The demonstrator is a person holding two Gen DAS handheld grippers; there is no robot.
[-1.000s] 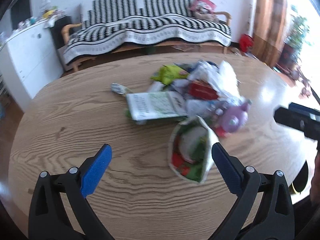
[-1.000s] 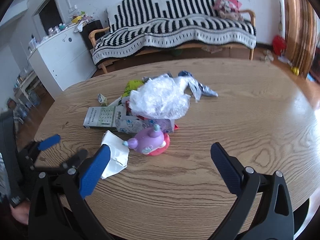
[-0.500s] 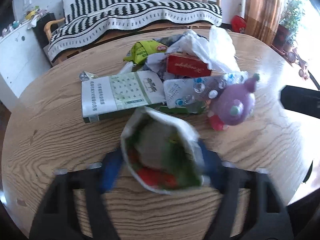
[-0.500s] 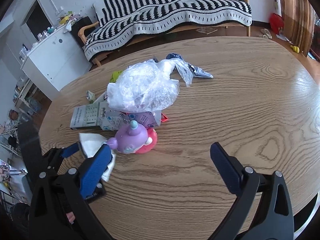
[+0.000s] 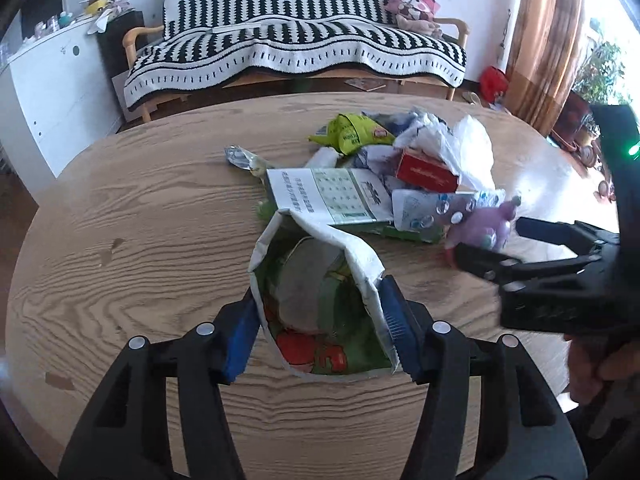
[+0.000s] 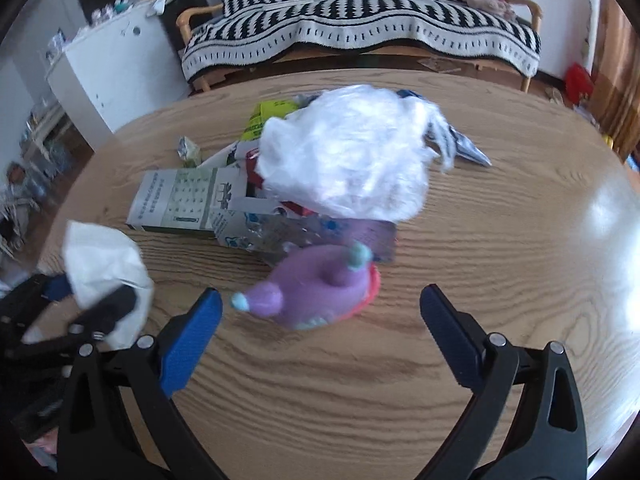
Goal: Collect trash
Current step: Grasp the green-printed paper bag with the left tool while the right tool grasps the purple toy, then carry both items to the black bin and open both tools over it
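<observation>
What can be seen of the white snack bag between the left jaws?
The snack bag is a crumpled, torn-open pouch, white outside, printed green and red inside, seemingly thin plastic film. Its mouth gapes toward the camera, flap folded over. The left gripper pinches both its sides just above the wooden table, near the green-and-white box.

Left wrist view — sits low behind own fingers, faces across wooden table (image 5: 140,216) toward striped sofa (image 5: 296,52), close on trash pile (image 5: 384,176). Right wrist view — same heading, further right, slightly higher. Both share pile, purple toy (image 6: 316,292), sofa; each glimpses other gripper.
</observation>
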